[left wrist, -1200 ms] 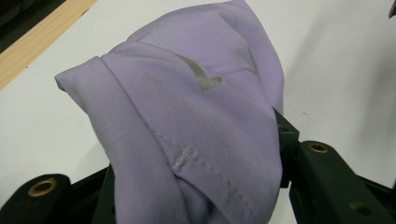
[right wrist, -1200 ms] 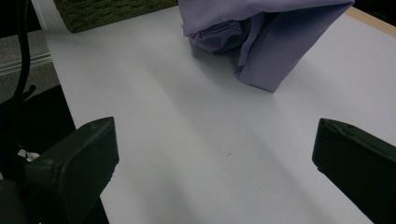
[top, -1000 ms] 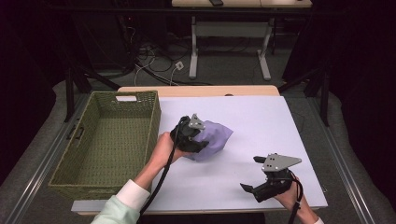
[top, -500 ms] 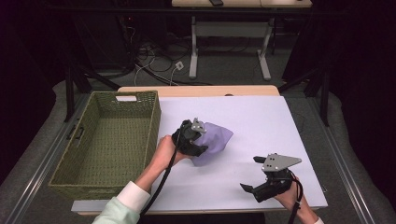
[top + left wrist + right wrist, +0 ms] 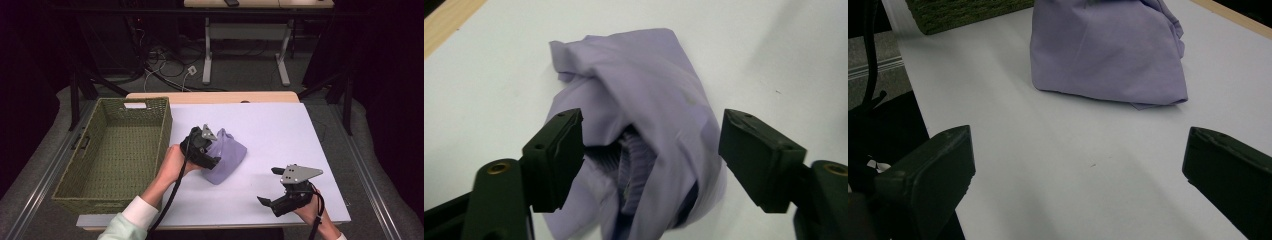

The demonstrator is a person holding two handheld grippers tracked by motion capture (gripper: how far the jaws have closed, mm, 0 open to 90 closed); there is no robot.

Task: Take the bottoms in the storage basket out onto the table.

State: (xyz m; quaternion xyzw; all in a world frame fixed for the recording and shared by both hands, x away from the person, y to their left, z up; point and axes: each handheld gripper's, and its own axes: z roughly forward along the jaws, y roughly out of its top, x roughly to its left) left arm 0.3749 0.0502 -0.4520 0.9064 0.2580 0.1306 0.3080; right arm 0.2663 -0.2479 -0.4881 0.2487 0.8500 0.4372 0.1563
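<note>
A crumpled lilac cloth (image 5: 227, 157) lies in a heap near the middle of the white table top (image 5: 280, 125). My left gripper (image 5: 209, 150) is at the cloth's left side, a hand behind it. In the left gripper view the cloth (image 5: 649, 100) bulges between the two black jaws of that gripper (image 5: 654, 160), which have just been opening; the pads stand apart and do not press on it. My right gripper (image 5: 267, 186) rests near the front right edge, open, with bare table between its jaws (image 5: 1078, 180). The cloth (image 5: 1108, 55) lies farther ahead of it.
A green woven basket (image 5: 165, 125) stands along the table's left side, close to the left hand; its corner (image 5: 963, 12) also shows in the right gripper view. A black cable (image 5: 172, 195) trails from the left gripper toward the front edge.
The left gripper's jaws have spread apart and let go of the cloth, which now sits slumped on the table. The right gripper has not moved.
</note>
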